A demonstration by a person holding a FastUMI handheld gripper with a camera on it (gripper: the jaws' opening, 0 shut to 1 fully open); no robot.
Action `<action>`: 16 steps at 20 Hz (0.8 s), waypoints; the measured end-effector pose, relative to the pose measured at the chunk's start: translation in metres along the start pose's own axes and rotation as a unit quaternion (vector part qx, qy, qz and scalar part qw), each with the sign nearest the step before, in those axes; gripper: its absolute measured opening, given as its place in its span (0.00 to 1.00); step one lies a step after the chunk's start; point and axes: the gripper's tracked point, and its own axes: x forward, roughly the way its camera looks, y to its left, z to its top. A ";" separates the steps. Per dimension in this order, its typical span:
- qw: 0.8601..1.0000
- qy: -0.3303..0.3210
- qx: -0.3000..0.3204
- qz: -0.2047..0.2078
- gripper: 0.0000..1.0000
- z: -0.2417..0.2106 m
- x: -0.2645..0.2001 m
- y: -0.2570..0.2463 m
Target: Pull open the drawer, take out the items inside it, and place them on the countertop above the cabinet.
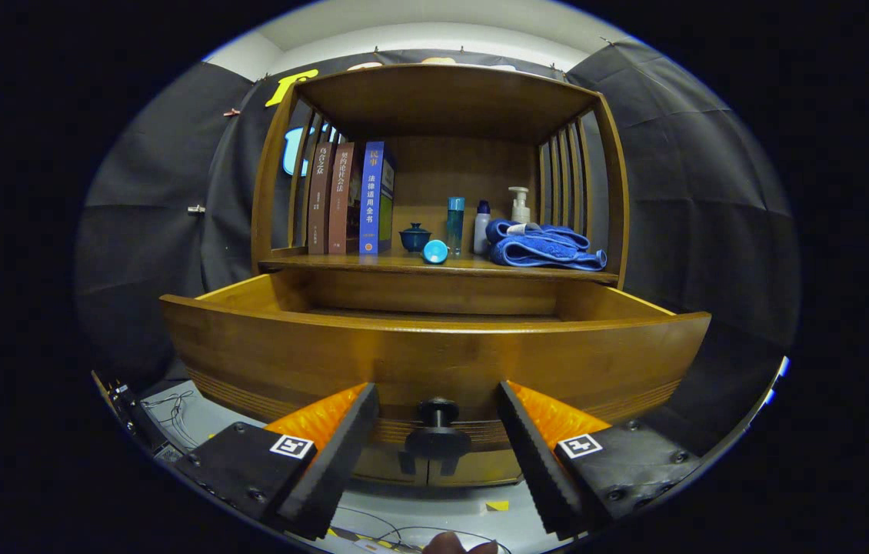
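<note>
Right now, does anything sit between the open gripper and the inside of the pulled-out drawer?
Yes. The drawer's front panel rises just ahead of the open gripper, whose fingers flank the knob without touching it. The panel hides the drawer's inside, so its contents cannot be told. The gripper would likely have to rise over the panel's top edge.

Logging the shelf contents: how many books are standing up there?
3 books: two brown books and a blue book, upright side by side left of the lidded cup. None looks hidden.

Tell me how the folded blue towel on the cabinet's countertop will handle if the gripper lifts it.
The folded blue towel is soft cloth in loose folds, so it would likely sag and unfold. It looks light and not fragile. The gripper is open, its fingers either side of the drawer's dark knob.
</note>
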 end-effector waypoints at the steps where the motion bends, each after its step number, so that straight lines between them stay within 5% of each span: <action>1: 1.000 -0.001 0.000 0.000 1.00 0.002 0.005 0.000; 16: 1.000 0.018 -0.014 -0.011 1.00 0.017 0.104 0.004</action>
